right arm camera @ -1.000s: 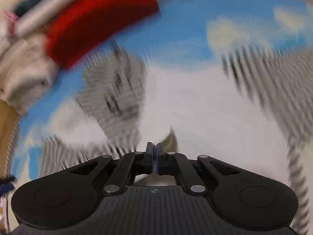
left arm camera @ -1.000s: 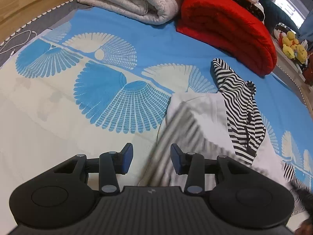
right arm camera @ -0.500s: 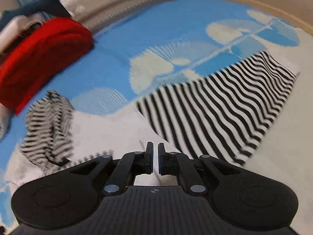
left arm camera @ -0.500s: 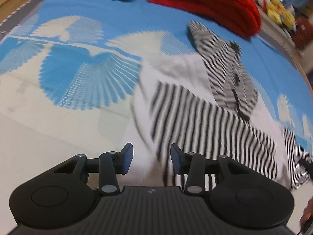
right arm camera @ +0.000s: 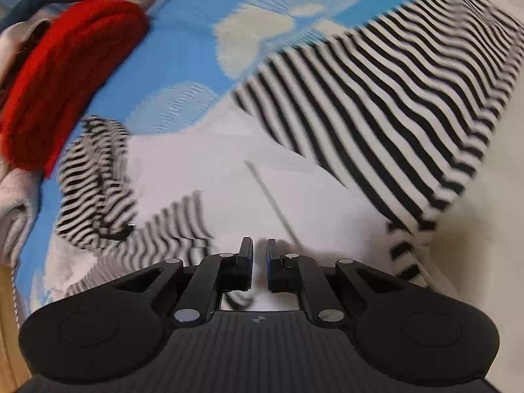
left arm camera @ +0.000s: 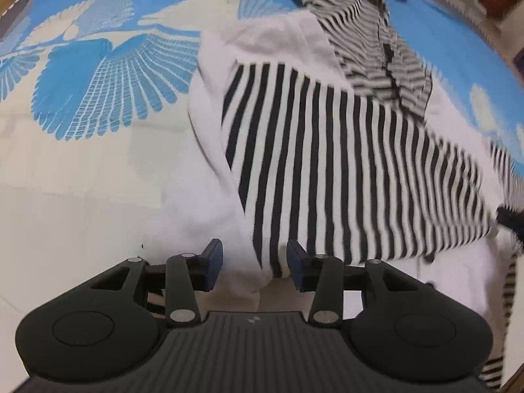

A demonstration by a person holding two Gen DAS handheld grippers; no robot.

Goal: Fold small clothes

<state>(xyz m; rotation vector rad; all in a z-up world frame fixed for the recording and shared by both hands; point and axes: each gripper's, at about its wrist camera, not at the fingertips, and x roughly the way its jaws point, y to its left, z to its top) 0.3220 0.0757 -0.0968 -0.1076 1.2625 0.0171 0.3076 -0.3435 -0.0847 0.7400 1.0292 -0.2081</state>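
A black-and-white striped garment (left arm camera: 344, 163) lies spread on a bed covered by a blue and cream sheet (left arm camera: 98, 98) with a fan pattern. Part of the garment shows its plain white inner side, and a striped panel is folded across it. A second, finer-striped piece (left arm camera: 370, 42) lies crumpled at the far edge of the white area; whether it is a hood, a sleeve or a separate item cannot be told. A rolled red blanket (right arm camera: 65, 75) sits further up the bed. The left claw (left arm camera: 254, 267) hovers low over the near corner of the garment with its jaws wide apart, holding nothing; the white and striped edge lies between and just beneath them. The right claw (right arm camera: 259, 263) has its jaws nearly together with a narrow gap, and a bit of cloth shows in the gap, but a firm pinch cannot be confirmed. The main risk appears to be a poor grab: the left claw could close on only the top layer, or on the sheet as well, dragging the fold askew. If the right claw's hold is loose, the cloth could slip free and the folded panel could bunch up.
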